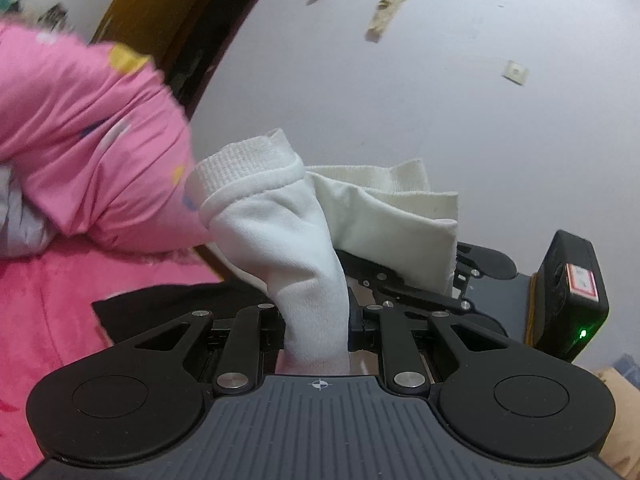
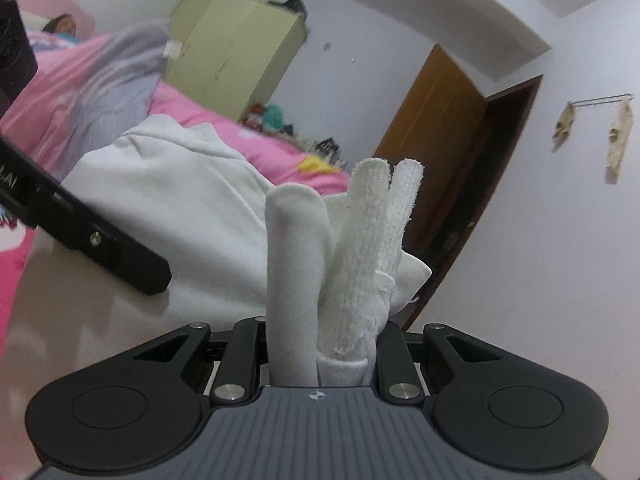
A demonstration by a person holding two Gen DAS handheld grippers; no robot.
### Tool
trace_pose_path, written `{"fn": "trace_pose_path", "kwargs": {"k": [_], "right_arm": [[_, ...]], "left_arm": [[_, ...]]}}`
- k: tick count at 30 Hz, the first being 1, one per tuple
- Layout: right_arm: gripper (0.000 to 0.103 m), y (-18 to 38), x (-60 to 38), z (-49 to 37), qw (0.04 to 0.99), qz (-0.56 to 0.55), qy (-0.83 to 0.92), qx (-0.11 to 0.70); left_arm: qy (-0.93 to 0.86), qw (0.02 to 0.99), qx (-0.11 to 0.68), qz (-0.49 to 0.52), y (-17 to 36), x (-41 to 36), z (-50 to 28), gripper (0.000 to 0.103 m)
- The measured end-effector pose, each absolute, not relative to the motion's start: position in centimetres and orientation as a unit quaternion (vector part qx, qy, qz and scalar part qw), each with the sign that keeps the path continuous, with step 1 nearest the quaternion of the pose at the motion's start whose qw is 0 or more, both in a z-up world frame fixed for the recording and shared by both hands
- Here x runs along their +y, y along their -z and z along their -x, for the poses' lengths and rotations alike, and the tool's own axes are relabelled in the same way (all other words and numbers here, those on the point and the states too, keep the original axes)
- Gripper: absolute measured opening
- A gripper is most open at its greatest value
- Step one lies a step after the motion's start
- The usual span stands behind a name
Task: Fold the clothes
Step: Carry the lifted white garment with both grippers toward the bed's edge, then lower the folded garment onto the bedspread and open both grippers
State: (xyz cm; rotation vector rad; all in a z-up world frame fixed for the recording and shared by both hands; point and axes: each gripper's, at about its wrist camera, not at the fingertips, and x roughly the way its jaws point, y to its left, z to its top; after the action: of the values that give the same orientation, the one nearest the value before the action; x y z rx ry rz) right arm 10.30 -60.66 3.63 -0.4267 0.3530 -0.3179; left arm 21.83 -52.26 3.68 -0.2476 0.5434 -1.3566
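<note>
Both grippers, left [image 1: 316, 344] and right [image 2: 320, 360], have fingers pinching the white garment [image 2: 168, 200], lifted above the pink bed [image 1: 60, 320]. Keeping the held edges level and taut probably gives a straight fold.

A pink quilt [image 2: 256, 148] lies before a green wardrobe [image 2: 236, 52] and brown door [image 2: 432, 128].

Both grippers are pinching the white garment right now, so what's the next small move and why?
Probably draw the two grippers apart to pull the fabric taut. The left gripper and right gripper each clamp a bunched part of the white garment, held up above the pink bedding, so it needs spreading before any fold.
</note>
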Motion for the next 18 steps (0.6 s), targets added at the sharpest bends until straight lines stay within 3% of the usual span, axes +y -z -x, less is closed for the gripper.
{"fn": "trace_pose_path", "kwargs": {"k": [18], "right_arm": [[0.021,2.9,-66.4,-19.0,0.945,0.103,0.112,0.288]], "left_arm": [[0.569,0.678,0.404,0.231,5.5,-53.9,-32.0,0.018]]}}
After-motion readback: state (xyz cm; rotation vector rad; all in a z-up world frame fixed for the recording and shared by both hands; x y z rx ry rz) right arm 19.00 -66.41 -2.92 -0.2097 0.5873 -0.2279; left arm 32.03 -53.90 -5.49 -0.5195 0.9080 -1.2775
